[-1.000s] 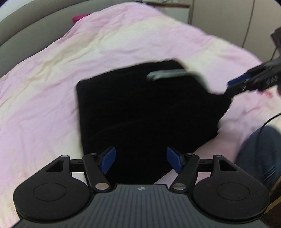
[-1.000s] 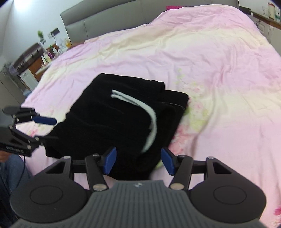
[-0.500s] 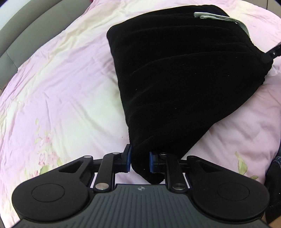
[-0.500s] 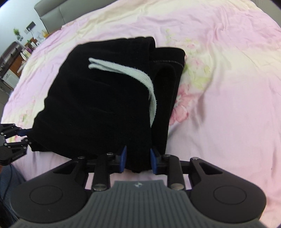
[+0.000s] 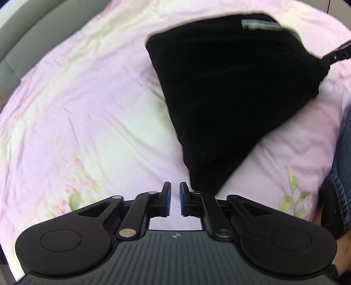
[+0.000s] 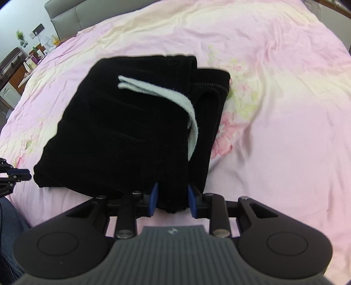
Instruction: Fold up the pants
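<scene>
The black pants lie folded in a thick stack on the bed, with a white strap across the top. My right gripper has the stack's near corner filling the gap between its blue pads; its jaws are opening slightly. In the left wrist view the pants narrow to a corner that ends just right of my left gripper. That gripper is shut with only pink sheet showing in the thin slit between its pads. The right gripper holds the far right corner there. The left gripper shows at the left edge.
A pink floral bed cover spreads all around the pants. A grey headboard runs along the back, with cluttered shelves beyond the bed's left side. A person's jeans leg is at the right edge.
Both grippers closed on near corners of the pants. The left one then slid left off its corner and is now shut beside the fabric. The right one keeps its corner.
</scene>
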